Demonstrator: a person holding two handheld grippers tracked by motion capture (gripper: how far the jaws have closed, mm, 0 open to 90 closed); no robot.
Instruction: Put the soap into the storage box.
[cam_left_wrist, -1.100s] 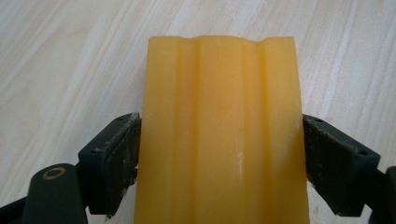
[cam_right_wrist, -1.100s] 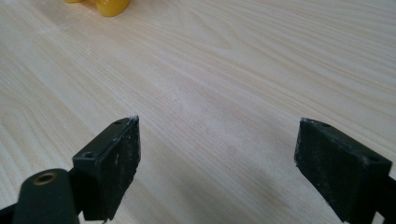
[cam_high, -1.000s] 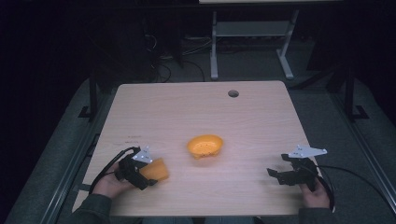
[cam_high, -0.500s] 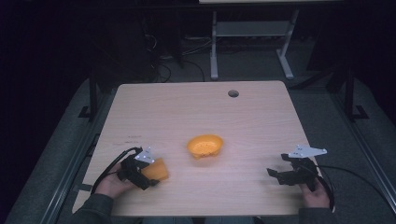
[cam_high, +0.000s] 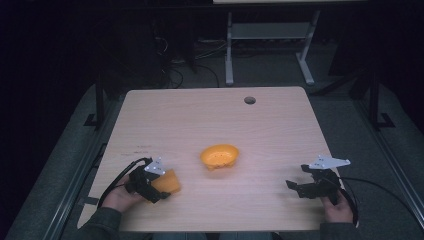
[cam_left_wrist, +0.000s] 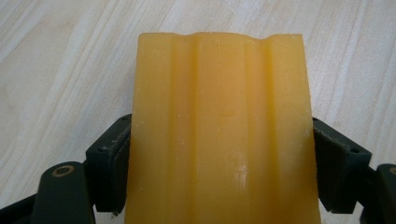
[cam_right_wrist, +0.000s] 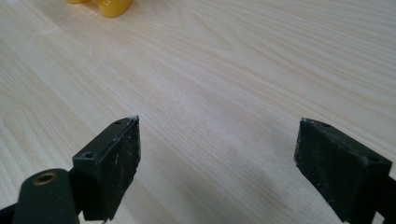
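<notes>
Near the pale wood-grain table's (cam_high: 280, 125) front-left corner, 1 waxy, ridged yellow-orange block (cam_left_wrist: 222, 135) clamped between the left gripper's (cam_high: 159, 192) 2 matte black jaws, 1 glossy orange bowl (cam_high: 219, 156) mid-table, right gripper (cam_right_wrist: 219, 168) spread wide and empty over bare wood

Left gripper (cam_high: 159, 189): lower left of the high view, held in the person's left hand (cam_high: 120, 196), jaws pointing right and closed against both sides of an orange block (cam_left_wrist: 222, 130). Right gripper (cam_high: 295, 186): lower right of that view, held in the right hand (cam_high: 338, 209), jaws pointing left, spread wide, nothing between them.
</notes>
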